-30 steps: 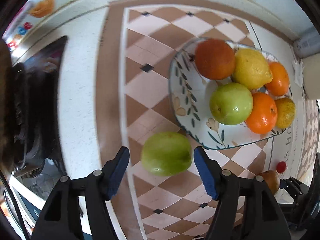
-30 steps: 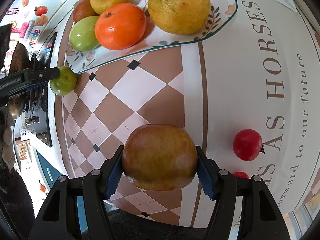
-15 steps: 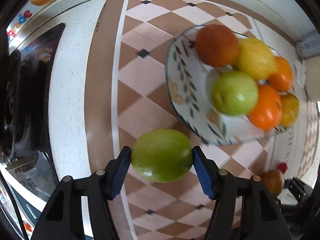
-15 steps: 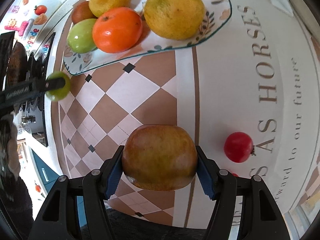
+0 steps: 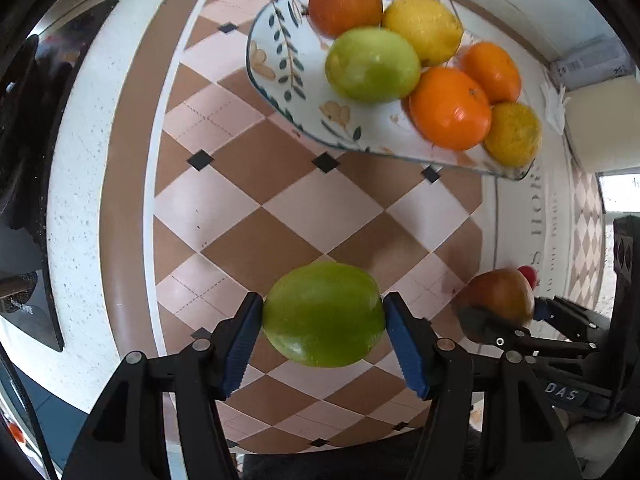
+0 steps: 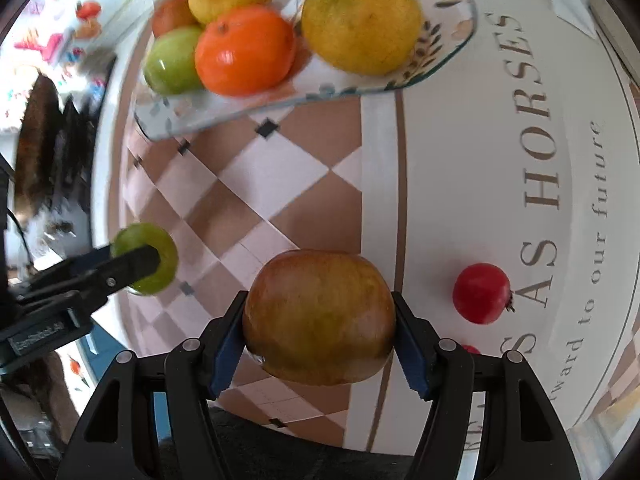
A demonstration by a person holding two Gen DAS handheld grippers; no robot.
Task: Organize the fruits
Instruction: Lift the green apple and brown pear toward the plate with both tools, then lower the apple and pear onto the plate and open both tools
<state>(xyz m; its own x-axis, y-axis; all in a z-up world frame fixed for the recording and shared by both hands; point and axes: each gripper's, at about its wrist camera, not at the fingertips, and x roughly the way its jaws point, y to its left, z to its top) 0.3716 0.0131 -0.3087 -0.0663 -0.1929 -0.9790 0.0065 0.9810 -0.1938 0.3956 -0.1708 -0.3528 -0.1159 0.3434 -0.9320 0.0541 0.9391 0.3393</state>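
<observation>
My left gripper (image 5: 323,326) is shut on a green apple (image 5: 323,314), held above the checkered tablecloth; it also shows in the right wrist view (image 6: 146,258). My right gripper (image 6: 319,330) is shut on a brownish-red apple (image 6: 319,316), which shows in the left wrist view (image 5: 498,300) to the right of the green apple. A floral plate (image 5: 280,76) ahead holds a green apple (image 5: 372,65), a lemon (image 5: 422,29) and several oranges (image 5: 450,109).
A small red fruit (image 6: 482,293) lies on the white lettered cloth to the right of my right gripper. A black stove (image 5: 24,128) is at the left past the counter edge. A white box (image 5: 604,124) stands at the far right.
My left gripper closed on the green apple, lifted it and moved right toward the right gripper. The right gripper holds its apple and drifted closer to the plate.
</observation>
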